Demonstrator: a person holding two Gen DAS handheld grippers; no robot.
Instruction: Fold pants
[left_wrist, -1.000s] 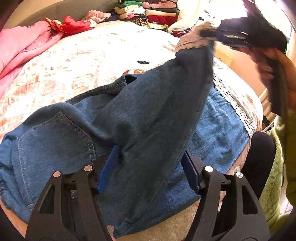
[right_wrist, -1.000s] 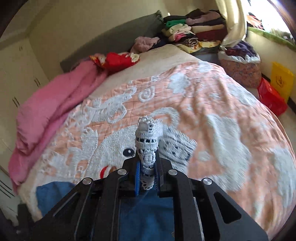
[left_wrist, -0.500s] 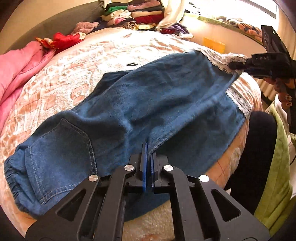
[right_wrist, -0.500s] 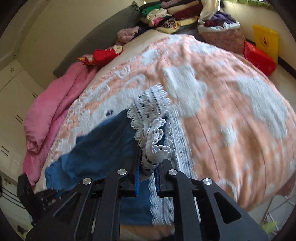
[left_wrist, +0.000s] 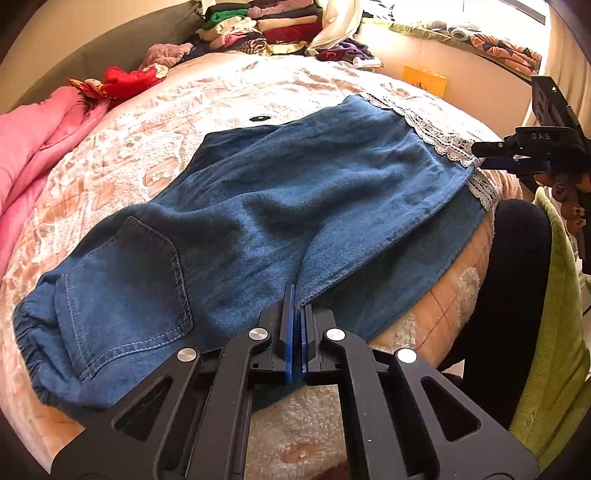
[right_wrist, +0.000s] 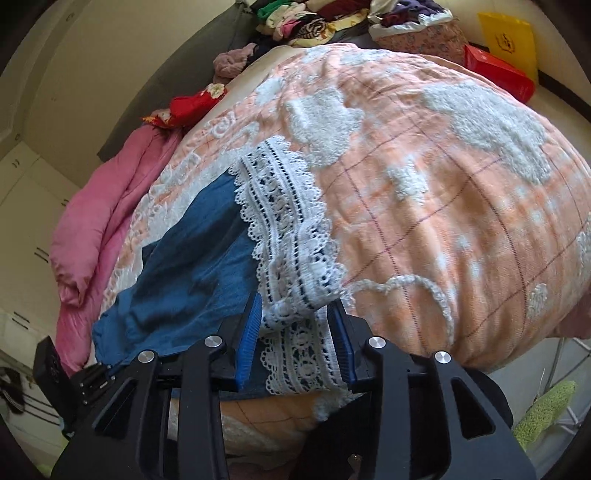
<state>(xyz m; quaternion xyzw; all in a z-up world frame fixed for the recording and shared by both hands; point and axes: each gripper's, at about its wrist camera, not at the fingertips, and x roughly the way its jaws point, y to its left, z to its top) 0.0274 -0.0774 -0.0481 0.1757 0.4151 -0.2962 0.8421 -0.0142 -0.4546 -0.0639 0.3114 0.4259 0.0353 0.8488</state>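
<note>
Where laid: one pants (left_wrist: 280, 206), two claws.

Beyond the blue denim pants (left_wrist: 280, 206), the peach bedspread (right_wrist: 461, 206) lies open, hemmed by a pink quilt (left_wrist: 33, 147) on the left and stacked clothes (left_wrist: 266, 26) at the far end.

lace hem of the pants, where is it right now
In the right wrist view the lace hem lies on the peach bedspread near the bed's front edge, its end between the opening jaws of the right hand-held gripper.
</note>
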